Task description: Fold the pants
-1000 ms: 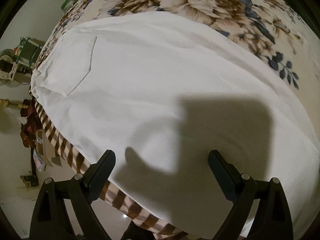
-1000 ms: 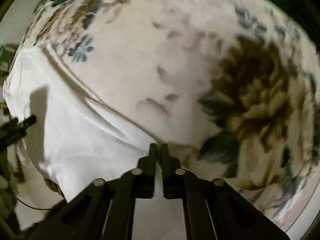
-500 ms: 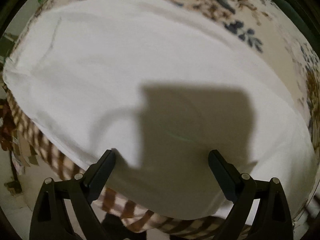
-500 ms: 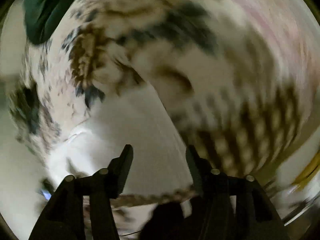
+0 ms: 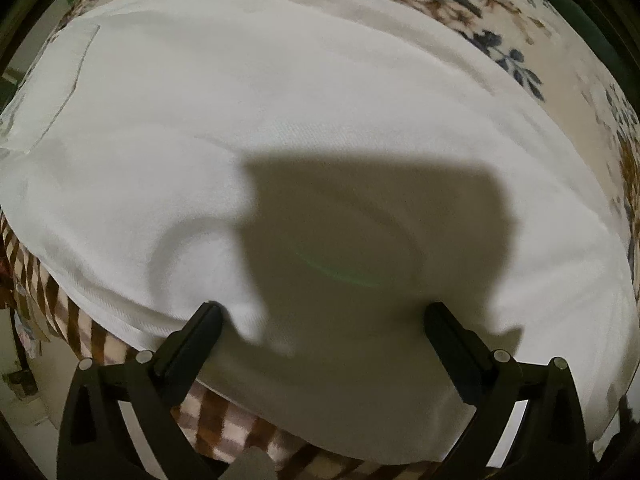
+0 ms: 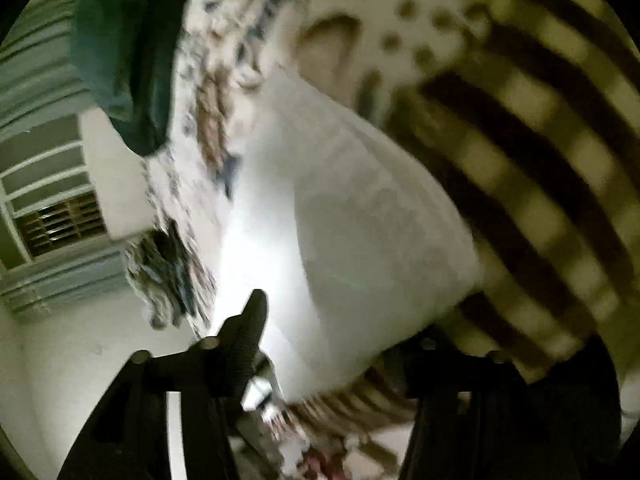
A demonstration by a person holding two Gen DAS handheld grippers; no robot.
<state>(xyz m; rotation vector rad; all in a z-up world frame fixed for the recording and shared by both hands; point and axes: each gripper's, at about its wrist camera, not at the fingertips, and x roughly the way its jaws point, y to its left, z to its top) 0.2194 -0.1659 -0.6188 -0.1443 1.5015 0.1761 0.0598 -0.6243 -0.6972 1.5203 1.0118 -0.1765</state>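
White pants (image 5: 280, 120) lie flat on a floral bedspread (image 5: 500, 32), with a back pocket (image 5: 60, 80) at the upper left. My left gripper (image 5: 322, 320) is open, its fingers wide apart just above the near edge of the pants, holding nothing. The pants also show in the blurred right wrist view (image 6: 360, 220), seen from the side. My right gripper (image 6: 340, 328) is open over the end of the pants; its left finger (image 6: 248, 324) is clear, its right one is dark and blurred.
A brown-and-cream checked blanket (image 5: 224, 420) hangs over the bed edge below the pants; it also shows in the right wrist view (image 6: 540, 160). A dark green cloth (image 6: 120, 48) lies on the bed. A window with bars (image 6: 48, 200) and the floor (image 5: 24, 400) are in view.
My right gripper let go of the pants, opened and swung round to the side of the bed. My left gripper stayed open and shifted closer over the pants.
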